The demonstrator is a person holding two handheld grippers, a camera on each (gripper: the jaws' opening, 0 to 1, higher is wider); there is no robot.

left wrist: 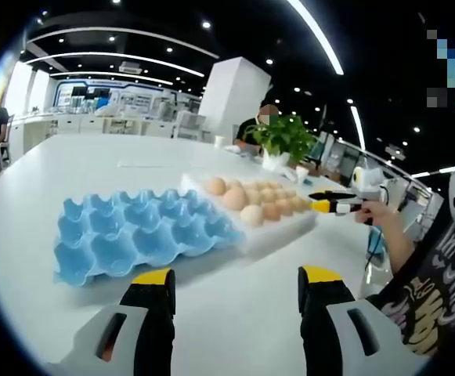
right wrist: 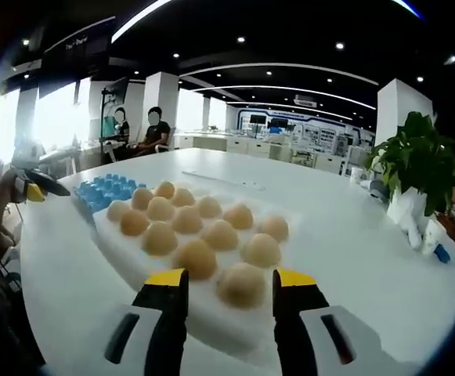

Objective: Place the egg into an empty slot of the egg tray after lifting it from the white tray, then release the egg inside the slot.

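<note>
The blue egg tray (left wrist: 133, 231) lies on the white table with all visible slots empty; it also appears far left (right wrist: 106, 190). Beside it stands the white tray (left wrist: 282, 231) holding several brown eggs (left wrist: 235, 197). My left gripper (left wrist: 239, 278) is open, nothing between its jaws, hovering short of the blue tray. My right gripper (right wrist: 231, 280) is open at the near end of the white tray (right wrist: 211, 329), its jaws on either side of the nearest egg (right wrist: 241, 286) without closing on it. The right gripper (left wrist: 321, 205) shows at the tray's far end, the left gripper (right wrist: 39, 186) at far left.
A potted plant (left wrist: 282, 137) in a white pot (right wrist: 406, 211) stands at the table's far side with small white items near it. People sit at the back (right wrist: 155, 133). A person's arm (left wrist: 391, 235) reaches in at the table's edge.
</note>
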